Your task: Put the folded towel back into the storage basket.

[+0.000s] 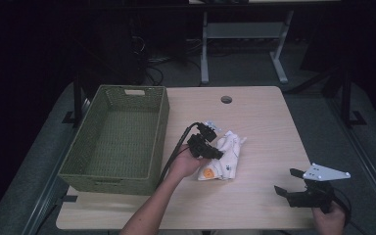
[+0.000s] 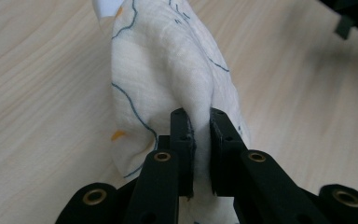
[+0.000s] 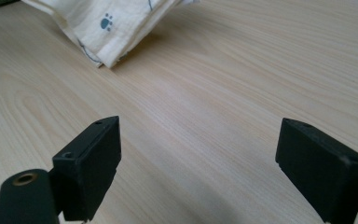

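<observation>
Black jaws of the left gripper [image 2: 200,140] pinched a fold of the white cloth [image 2: 168,70] at mid-table [image 1: 264,112] beside the basket [image 1: 115,139], while the right gripper [image 3: 200,158] stood wide apart, holding nothing.

Looking along the right tongs [image 3: 198,154]: the two black jaws stand wide apart, nothing between them but bare pale wood-grain tabletop [image 3: 242,84]. Up at the top left, well apart from the jaws, lies a white cloth [image 3: 107,28] with thin dark lines and a small blue paw print, its folded corner pointing down onto the wood.
</observation>
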